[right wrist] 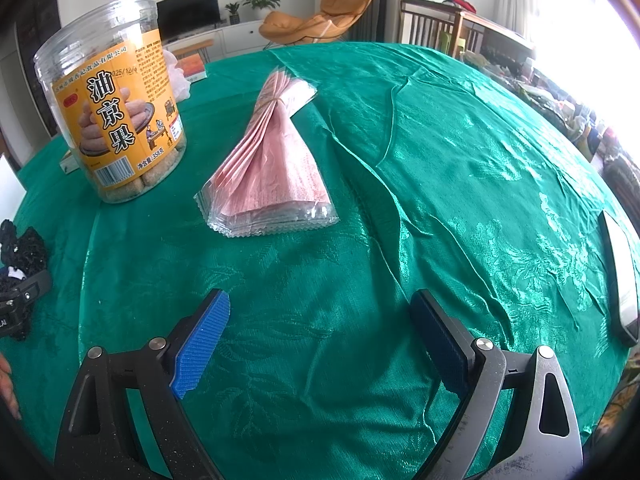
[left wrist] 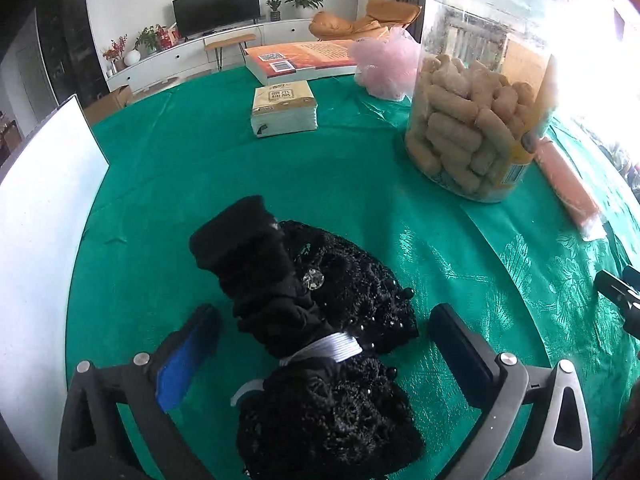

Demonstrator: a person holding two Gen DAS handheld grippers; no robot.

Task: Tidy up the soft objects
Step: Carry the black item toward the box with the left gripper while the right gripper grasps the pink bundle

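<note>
Left wrist view only: black lace bundle (left wrist: 316,320) on the green desk (left wrist: 200,168), between the left gripper (left wrist: 326,344) jaws, which stand released, pads clear of it; tissue pack (left wrist: 285,109), book (left wrist: 304,60), pink pouf (left wrist: 386,64) behind. Right view only: jar (right wrist: 116,104) label reads "油京果"; pink packets (right wrist: 272,164) beside it. Right gripper (right wrist: 320,336) points down at bare cloth, jaws released, empty.

**Tool wide over black bundle**

The left tool (left wrist: 324,344) stands wide open, its blue pads clear of the black lace bundle (left wrist: 316,320) lying between them on the green worktop (left wrist: 200,184). Beyond sit a snack jar (left wrist: 476,92), tissue pack (left wrist: 285,108), pink pouf (left wrist: 386,66) and book (left wrist: 300,60).
</note>
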